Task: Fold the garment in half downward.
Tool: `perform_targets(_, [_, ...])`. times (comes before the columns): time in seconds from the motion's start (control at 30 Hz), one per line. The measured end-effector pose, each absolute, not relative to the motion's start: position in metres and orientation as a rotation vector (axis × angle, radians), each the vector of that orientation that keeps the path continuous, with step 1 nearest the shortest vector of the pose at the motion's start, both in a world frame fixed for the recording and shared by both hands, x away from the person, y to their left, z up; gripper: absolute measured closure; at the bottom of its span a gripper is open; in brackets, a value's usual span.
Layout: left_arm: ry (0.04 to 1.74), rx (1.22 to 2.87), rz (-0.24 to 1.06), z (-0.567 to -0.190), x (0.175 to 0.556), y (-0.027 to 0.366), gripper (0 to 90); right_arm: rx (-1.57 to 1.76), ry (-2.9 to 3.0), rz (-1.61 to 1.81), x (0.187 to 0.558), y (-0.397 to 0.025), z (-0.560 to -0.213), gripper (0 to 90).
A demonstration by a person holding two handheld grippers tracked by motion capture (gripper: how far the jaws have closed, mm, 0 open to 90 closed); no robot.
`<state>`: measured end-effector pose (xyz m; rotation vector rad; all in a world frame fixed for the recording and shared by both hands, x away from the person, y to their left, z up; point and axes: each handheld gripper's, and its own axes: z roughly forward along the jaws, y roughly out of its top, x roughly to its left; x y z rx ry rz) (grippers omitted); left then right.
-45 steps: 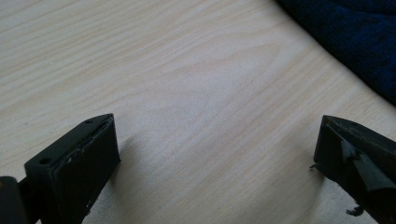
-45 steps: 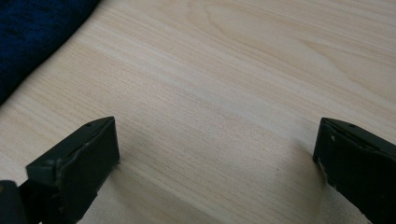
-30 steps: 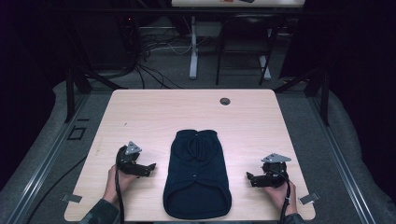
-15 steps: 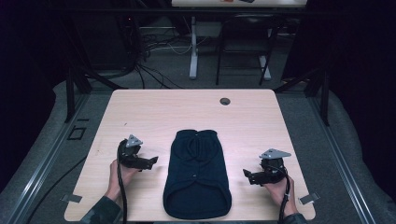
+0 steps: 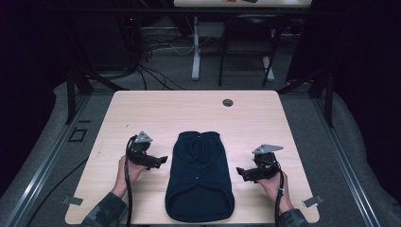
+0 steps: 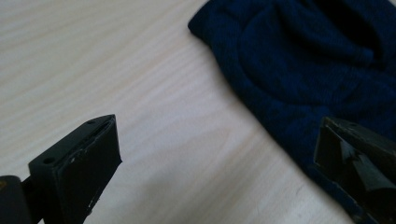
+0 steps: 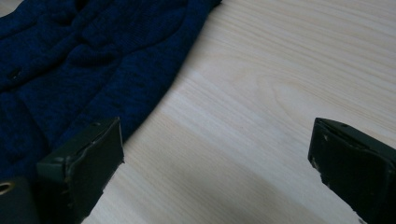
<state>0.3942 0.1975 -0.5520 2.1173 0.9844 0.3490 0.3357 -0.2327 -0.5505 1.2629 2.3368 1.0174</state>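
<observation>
A dark navy knitted garment (image 5: 199, 177) lies flat on the light wooden table (image 5: 189, 111), folded into a long shape with a small button on its front. My left gripper (image 5: 161, 161) hovers just off the garment's left edge, jaws wide open, nothing between them. In the left gripper view the navy knit (image 6: 308, 60) lies under the right jaw. My right gripper (image 5: 242, 172) sits just off the garment's right edge, also open and empty. In the right gripper view the knit (image 7: 88, 60) reaches under the left jaw.
A round cable hole (image 5: 228, 102) sits near the table's far edge. Bare wood lies beyond the garment. Metal frame legs and cables (image 5: 156, 52) stand on the floor behind the table.
Both grippers have moved inward toward the garment's sides, the left to the right and the right to the left. The garment has not moved.
</observation>
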Motion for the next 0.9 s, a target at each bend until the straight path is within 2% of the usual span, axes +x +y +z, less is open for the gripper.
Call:
perform_targets(0.6, [0.956,2.108,0.331,-0.535,0.427,0.182,0.0,1.188,2.428,0.979,0.400,-0.176,-0.530,3.8])
perform_targets(0.9, [0.960,2.140,0.252,-0.536,0.452,0.157,0.0,1.217,2.462,0.952,0.429,-0.159,-0.527,5.8])
